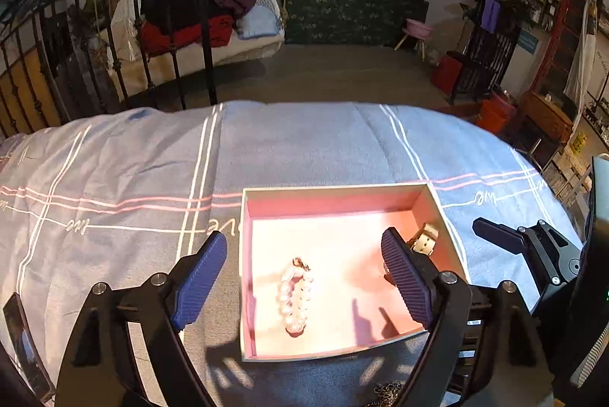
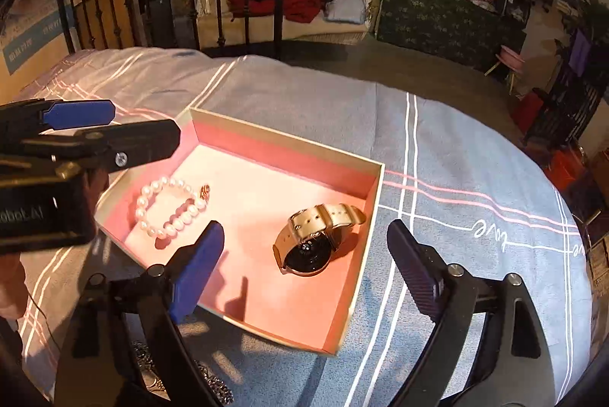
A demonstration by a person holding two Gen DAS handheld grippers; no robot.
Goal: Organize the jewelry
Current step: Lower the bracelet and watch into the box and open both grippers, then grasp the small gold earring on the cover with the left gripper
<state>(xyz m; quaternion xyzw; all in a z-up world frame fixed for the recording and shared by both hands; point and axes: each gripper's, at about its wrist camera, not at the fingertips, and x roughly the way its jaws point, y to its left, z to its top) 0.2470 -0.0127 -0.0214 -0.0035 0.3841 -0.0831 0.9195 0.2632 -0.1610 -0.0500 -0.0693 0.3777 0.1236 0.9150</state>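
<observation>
A shallow pink-lined box (image 1: 335, 197) (image 2: 289, 140) sits on the blue striped bedspread. A pearl bracelet (image 1: 295, 296) (image 2: 167, 205) lies in its left part. A watch with a beige strap (image 2: 316, 236) lies in its right part; in the left wrist view only its strap (image 1: 424, 239) shows behind my finger. My left gripper (image 1: 308, 277) is open and empty, hovering over the box's near left side; it also shows in the right wrist view (image 2: 125, 129). My right gripper (image 2: 304, 262) is open and empty above the watch. A dark chain necklace (image 1: 388, 393) (image 2: 213, 384) lies on the bedspread below the box.
The bedspread (image 1: 152, 178) (image 2: 475, 178) covers the whole work surface. A dark phone-like object (image 1: 23, 342) lies at the left edge. A black metal bed frame (image 1: 171, 38) stands beyond the far edge, with room furniture behind.
</observation>
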